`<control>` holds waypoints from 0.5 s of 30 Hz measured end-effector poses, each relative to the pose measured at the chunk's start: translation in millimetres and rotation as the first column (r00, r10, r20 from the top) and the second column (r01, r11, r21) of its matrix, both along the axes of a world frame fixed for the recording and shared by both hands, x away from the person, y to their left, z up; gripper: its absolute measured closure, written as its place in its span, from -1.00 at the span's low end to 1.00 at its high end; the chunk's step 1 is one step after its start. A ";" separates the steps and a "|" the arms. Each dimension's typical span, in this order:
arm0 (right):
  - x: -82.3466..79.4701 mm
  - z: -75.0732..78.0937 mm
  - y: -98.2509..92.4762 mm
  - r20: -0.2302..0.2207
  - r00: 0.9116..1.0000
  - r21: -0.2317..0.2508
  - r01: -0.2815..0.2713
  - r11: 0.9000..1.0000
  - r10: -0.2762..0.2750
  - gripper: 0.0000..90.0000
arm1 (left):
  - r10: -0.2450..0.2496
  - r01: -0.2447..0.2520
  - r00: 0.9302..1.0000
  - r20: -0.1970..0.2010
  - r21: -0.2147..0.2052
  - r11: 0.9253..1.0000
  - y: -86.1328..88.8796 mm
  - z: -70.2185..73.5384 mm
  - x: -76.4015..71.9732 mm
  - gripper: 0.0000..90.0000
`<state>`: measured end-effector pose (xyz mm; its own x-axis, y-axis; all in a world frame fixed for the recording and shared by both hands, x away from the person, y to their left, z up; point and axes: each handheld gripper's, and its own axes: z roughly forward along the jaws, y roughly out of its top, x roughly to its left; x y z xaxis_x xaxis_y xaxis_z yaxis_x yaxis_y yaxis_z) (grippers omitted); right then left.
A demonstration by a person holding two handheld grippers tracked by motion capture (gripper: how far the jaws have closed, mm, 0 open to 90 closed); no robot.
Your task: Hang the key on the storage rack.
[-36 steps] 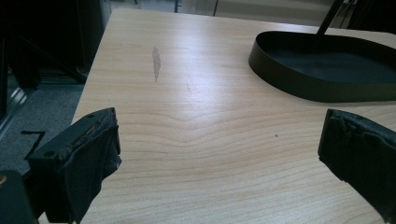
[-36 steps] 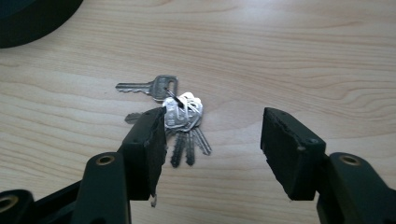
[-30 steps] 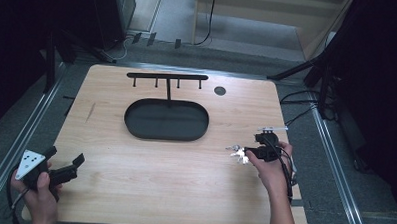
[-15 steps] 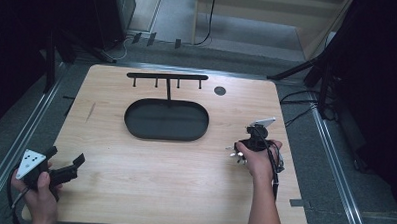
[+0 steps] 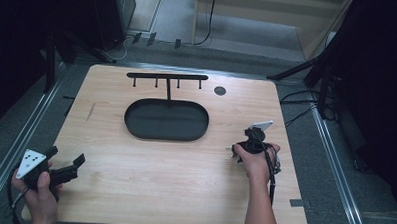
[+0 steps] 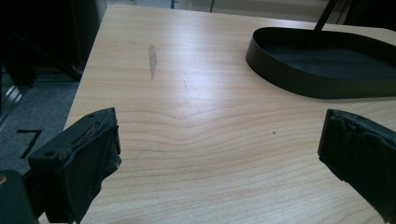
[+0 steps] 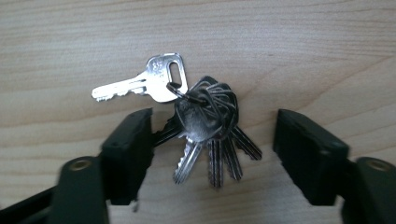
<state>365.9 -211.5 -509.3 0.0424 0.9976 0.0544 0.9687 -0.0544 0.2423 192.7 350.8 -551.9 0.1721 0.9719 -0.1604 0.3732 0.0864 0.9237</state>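
Right claw (image 7: 212, 140) now lowered, splayed around silver key bunch (image 7: 201, 116).

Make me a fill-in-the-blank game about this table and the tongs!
1. The right tongs hang open over a bunch of ____.
2. The left tongs are open and hold ____.
3. The black oval tray sits on the ____ table.

Missing words: keys; nothing; wooden
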 end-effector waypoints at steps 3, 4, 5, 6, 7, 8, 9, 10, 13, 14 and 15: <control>-2.7 2.7 -6.9 -0.008 0.999 0.026 -0.043 0.999 0.043 0.16 | -0.002 0.002 1.000 -0.002 0.001 1.000 0.3 0.1 0.1 -1.00; -3.8 4.3 -8.8 -0.015 0.998 0.031 -0.060 0.998 0.060 0.36 | -0.003 0.003 1.000 -0.003 0.000 1.000 0.4 0.1 0.1 -1.00; -4.8 5.6 -10.5 -0.020 0.997 0.034 -0.075 0.997 0.076 0.48 | -0.003 0.003 1.000 -0.003 -0.001 1.000 0.5 0.1 0.1 -1.00; -5.5 6.3 -12.8 -0.024 0.995 0.037 -0.091 0.995 0.092 0.61 | -0.004 0.004 1.000 -0.004 -0.002 1.000 0.6 0.1 0.1 -1.00; -6.4 7.0 -15.2 -0.029 0.994 0.046 -0.100 0.994 0.102 0.74 | -0.004 0.004 1.000 -0.004 -0.003 1.000 0.6 0.1 0.2 -1.00; -7.3 8.0 -17.4 -0.032 0.994 0.053 -0.103 0.993 0.105 0.85 | -0.004 0.004 1.000 -0.004 -0.003 1.000 0.6 0.1 0.2 -1.00; -8.0 8.9 -19.1 -0.030 0.994 0.062 -0.106 0.992 0.108 0.94 | -0.004 0.004 1.000 -0.004 -0.002 1.000 0.5 0.1 0.2 -1.00; -8.7 9.9 -20.3 -0.025 0.993 0.062 -0.110 0.992 0.112 1.00 | -0.003 0.003 1.000 -0.003 -0.001 1.000 0.3 0.0 0.4 -1.00; -9.8 12.4 -21.8 -0.013 0.991 0.063 -0.131 0.989 0.132 0.95 | -0.002 0.002 1.000 -0.004 -0.001 1.000 -0.1 0.0 0.4 -1.00; -9.8 12.4 -21.8 -0.013 0.991 0.063 -0.131 0.989 0.132 0.95 | -0.002 0.002 1.000 -0.004 -0.001 1.000 -0.1 0.0 0.4 -1.00; -9.8 14.6 -21.0 0.014 0.993 0.049 -0.115 0.992 0.115 0.62 | -0.003 0.003 1.000 -0.003 -0.002 1.000 0.0 0.0 0.3 -1.00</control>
